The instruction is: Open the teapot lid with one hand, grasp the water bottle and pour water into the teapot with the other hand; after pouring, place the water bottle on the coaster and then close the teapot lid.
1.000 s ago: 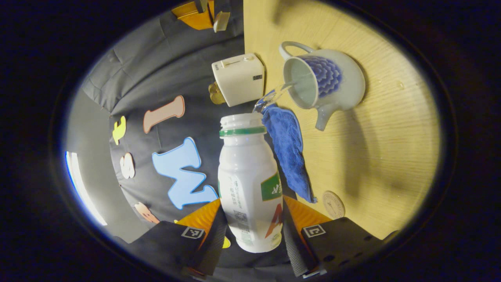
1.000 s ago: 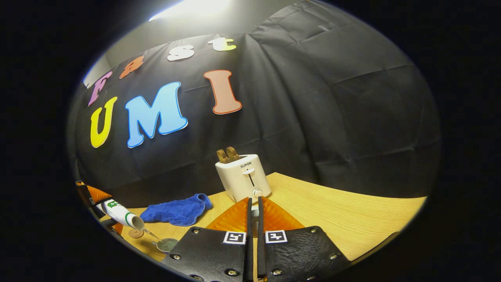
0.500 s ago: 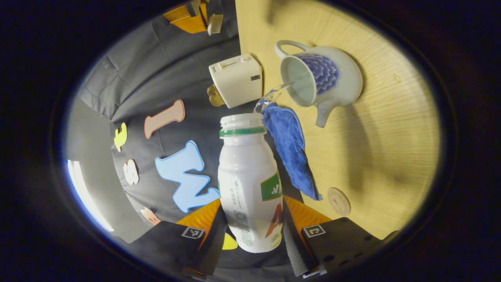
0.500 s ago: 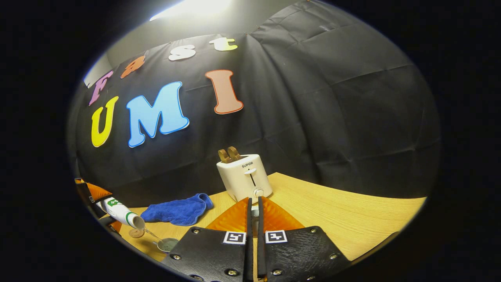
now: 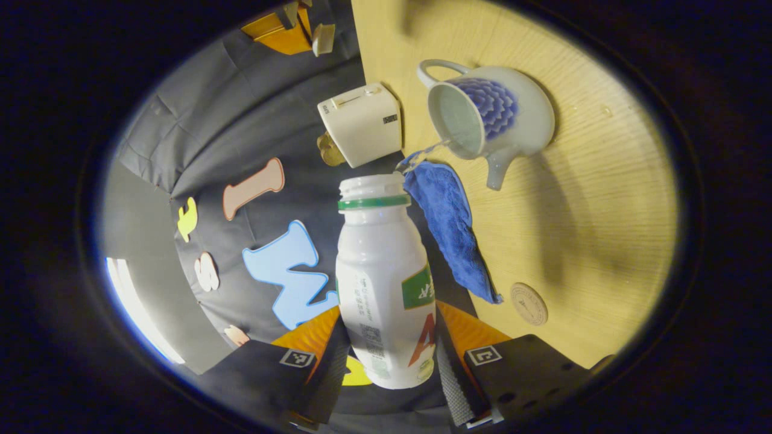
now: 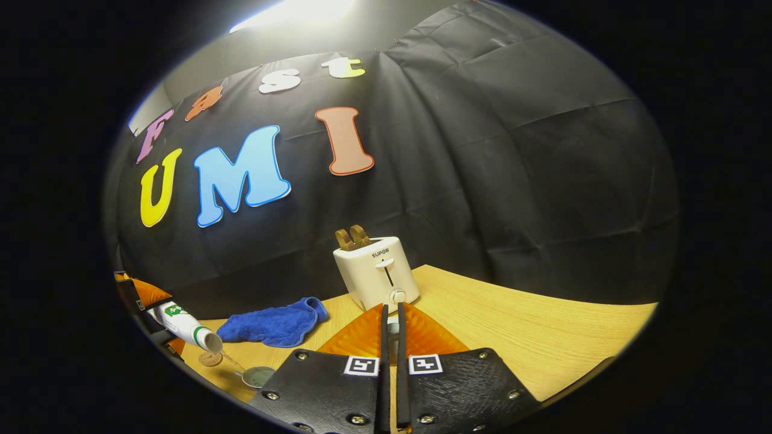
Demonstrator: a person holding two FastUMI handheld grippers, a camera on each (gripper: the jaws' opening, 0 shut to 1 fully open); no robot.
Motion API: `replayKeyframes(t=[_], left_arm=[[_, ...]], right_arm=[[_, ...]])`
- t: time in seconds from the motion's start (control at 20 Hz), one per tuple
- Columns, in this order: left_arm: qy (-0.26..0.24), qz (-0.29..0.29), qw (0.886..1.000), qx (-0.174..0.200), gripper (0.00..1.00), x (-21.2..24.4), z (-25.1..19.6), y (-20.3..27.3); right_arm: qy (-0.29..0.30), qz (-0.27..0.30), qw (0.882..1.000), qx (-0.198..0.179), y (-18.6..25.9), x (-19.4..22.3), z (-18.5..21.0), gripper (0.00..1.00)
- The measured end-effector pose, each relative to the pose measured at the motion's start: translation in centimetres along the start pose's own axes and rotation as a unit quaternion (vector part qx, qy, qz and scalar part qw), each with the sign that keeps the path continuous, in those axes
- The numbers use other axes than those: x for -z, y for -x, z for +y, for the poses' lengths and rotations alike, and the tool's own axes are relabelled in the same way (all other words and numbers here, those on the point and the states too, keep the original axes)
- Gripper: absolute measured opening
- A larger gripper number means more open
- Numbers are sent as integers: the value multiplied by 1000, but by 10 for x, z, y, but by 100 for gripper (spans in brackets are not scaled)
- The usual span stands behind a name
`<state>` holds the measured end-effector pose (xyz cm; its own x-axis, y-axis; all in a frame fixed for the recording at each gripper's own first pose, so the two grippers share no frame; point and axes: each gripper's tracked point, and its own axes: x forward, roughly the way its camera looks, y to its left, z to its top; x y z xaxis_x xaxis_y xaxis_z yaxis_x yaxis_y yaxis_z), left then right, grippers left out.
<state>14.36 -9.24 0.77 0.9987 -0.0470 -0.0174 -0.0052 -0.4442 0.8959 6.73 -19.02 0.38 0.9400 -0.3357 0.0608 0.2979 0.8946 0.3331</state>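
My left gripper (image 5: 392, 313) is shut on a white plastic water bottle (image 5: 383, 271) with a green neck ring, tipped toward the table. A thin stream of water runs from its mouth to the near rim of the open white-and-blue teapot (image 5: 491, 117). A round coaster (image 5: 529, 303) lies on the table near the bottle's base. My right gripper (image 6: 392, 307) is held up off the table, shut on the teapot lid (image 6: 392, 327), which is mostly hidden. The right gripper view has the tilted bottle (image 6: 184, 327), teapot mouth (image 6: 256, 377) and coaster (image 6: 210, 360) at its lower left.
A blue cloth (image 5: 452, 232) lies between bottle and teapot on the wooden table (image 5: 603, 211). A white toaster (image 5: 362, 123) with toast stands at the back by the wall. The cloth (image 6: 274, 325) and toaster (image 6: 377, 271) also appear ahead of the right gripper.
The water stream has thinned and now lands near the teapot's rim instead of its middle. The bottle's tilt has shifted slightly. The right gripper has stayed in place.
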Motion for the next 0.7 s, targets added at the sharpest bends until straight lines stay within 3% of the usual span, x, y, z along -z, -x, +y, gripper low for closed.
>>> replayKeyframes(t=[0.25,0.3,0.7], left_arm=[[-21,-2,1000,-2,76,-2,3,0],[-25,-2,1000,-2,82,-2,3,0],[-57,-6,998,-13,82,-3,12,-2]], right_arm=[[1,0,1000,-2,0,0,1,4],[0,1,1000,-2,0,0,1,4],[-3,3,1000,-3,0,1,0,4]])
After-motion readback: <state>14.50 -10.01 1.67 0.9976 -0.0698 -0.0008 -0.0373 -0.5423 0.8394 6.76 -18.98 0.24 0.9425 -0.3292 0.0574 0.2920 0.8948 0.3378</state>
